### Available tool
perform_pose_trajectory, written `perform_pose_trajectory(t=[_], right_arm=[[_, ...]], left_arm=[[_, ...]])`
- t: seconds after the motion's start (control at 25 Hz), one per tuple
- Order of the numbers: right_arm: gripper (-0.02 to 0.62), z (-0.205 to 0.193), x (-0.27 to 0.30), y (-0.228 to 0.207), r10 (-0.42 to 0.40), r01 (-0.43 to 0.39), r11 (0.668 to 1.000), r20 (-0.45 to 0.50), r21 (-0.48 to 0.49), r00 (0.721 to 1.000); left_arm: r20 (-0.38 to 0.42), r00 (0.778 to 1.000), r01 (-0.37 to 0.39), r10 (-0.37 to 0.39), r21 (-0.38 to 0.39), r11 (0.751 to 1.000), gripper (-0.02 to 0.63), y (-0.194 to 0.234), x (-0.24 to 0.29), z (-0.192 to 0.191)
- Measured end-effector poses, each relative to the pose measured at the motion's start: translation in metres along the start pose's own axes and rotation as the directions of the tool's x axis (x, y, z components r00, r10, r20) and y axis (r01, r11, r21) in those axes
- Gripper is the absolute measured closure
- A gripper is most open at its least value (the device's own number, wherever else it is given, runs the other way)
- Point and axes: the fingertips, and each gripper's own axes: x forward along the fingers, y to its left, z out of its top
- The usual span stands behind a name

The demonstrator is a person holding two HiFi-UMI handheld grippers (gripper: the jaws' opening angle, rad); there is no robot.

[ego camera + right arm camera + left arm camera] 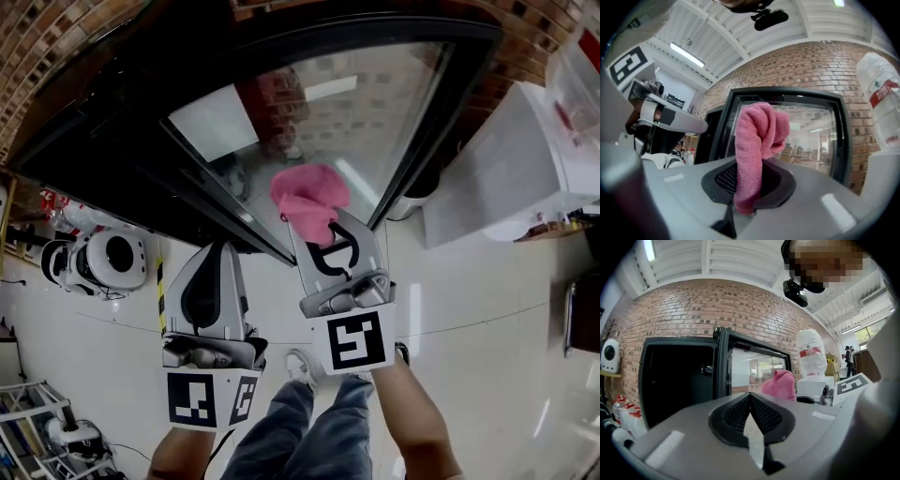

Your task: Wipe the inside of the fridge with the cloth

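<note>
One crumpled pink cloth (758, 136) in the right hand-held gripper (324, 242)

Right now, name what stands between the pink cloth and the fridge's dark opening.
The open door's black frame stands between cloth and opening, shown in the left gripper view.

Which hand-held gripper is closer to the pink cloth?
The right one. The right hand-held gripper pinches the pink cloth between its jaws. The left hand-held gripper is shut and empty, off to the cloth's left and not touching it.
</note>
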Motion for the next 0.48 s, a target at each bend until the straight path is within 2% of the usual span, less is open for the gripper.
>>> perform_pose_trajectory(t=[0.24,0.48], right_arm=[[0.538,-0.025,-0.021,-0.090,-0.102,0.101,0.994,0.021,0.052,0.995],[0.537,-0.047,-0.030,-0.163,-0.148,0.147,0.988,0.001,0.043,0.989]], left_arm=[[-0.023,1.000,0.008,-0.008,-0.013,1.000,0.591,-0.045,0.021,-0.011],[-0.056,0.998,-0.028,0.028,-0.008,1.000,0.591,-0.074,0.039,-0.013]])
